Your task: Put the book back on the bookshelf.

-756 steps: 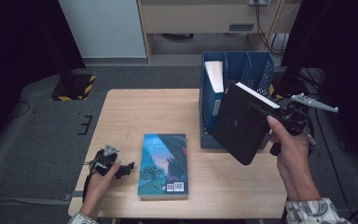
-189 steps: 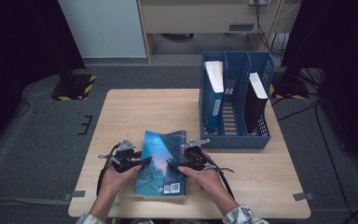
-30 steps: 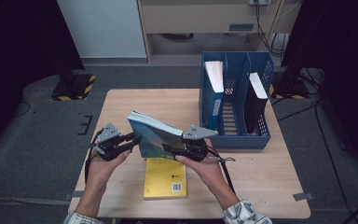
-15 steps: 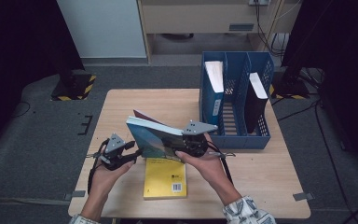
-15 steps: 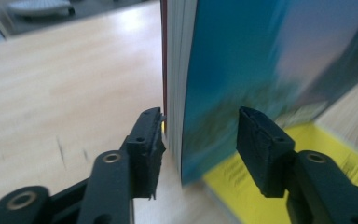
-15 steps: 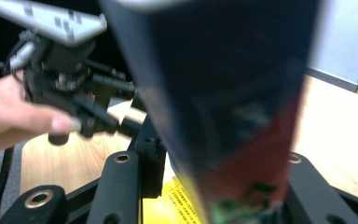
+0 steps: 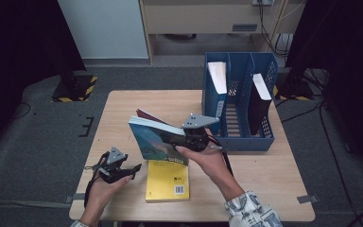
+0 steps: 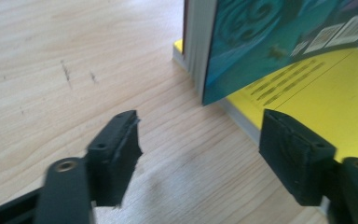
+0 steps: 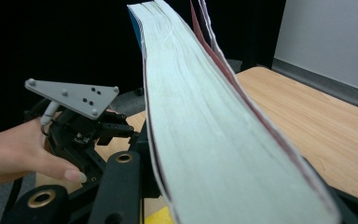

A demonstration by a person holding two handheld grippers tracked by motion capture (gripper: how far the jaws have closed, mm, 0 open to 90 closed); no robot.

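Grasping the teal book [image 7: 153, 139], right tool [image 7: 179, 140] lifts; left tool [image 7: 125, 171] released, print unreadable.

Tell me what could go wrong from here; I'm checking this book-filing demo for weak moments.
1. The right hand-held gripper alone grips the thick teal-covered paperback book at one edge, tilted above the table; its pages bow in the right gripper view, so it may sag or slip.
2. If dropped, it would land on the flat yellow book below.
3. The left hand-held gripper is open beside the teal book's lower corner, giving no support.
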